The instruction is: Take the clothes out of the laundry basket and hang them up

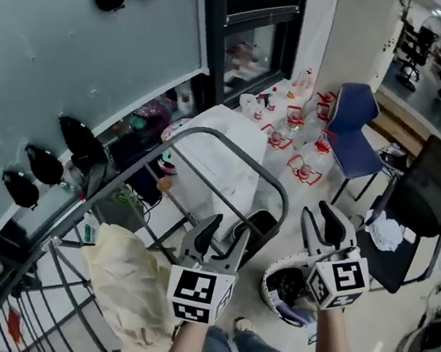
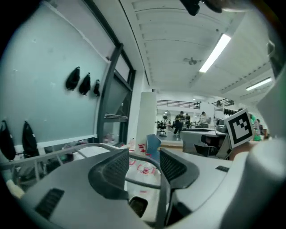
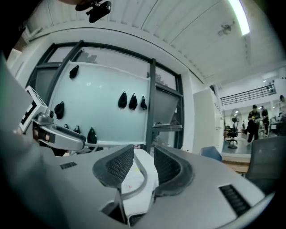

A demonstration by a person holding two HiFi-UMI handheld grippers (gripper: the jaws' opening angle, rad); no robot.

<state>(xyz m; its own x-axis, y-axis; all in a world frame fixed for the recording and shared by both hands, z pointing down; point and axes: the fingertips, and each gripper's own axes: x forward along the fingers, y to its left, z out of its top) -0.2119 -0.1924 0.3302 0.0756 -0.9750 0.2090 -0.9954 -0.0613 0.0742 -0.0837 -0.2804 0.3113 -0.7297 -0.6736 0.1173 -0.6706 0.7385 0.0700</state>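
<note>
From the head view I see both tools low in the picture. The left tool (image 1: 222,241) is held out over the end of the grey drying rack (image 1: 283,195). Its jaws are apart and nothing is in them. The right tool (image 1: 325,226) is just beside it, over the laundry basket (image 1: 267,285). Its jaws are apart too, and they are empty. The basket is white and round. It sits on the floor near my feet, with dark things inside it. A cream cloth (image 1: 131,290) hangs on the rack to the left of the left tool. A white cloth (image 1: 219,163) is draped over the far part of the rack. Past the rack are bottles (image 1: 291,134) with red on them, a blue chair (image 1: 354,127) and a black chair (image 1: 427,202). The glass wall (image 1: 70,54) on the left has black things hanging on it.

In the left gripper view the two dark pads stand apart with a clear gap. I can see a curved bar of the rack through the gap, farther off, and the pads do not touch it. The white cloth and the blue chair show beyond. The marker cube of the right tool is at the right side.

In the right gripper view the pads also stand apart. The white cloth and a bent grey bar show through the gap, beyond the pads. Nothing is pinched. The left tool pokes in at the left edge, in front of the glass wall.
</note>
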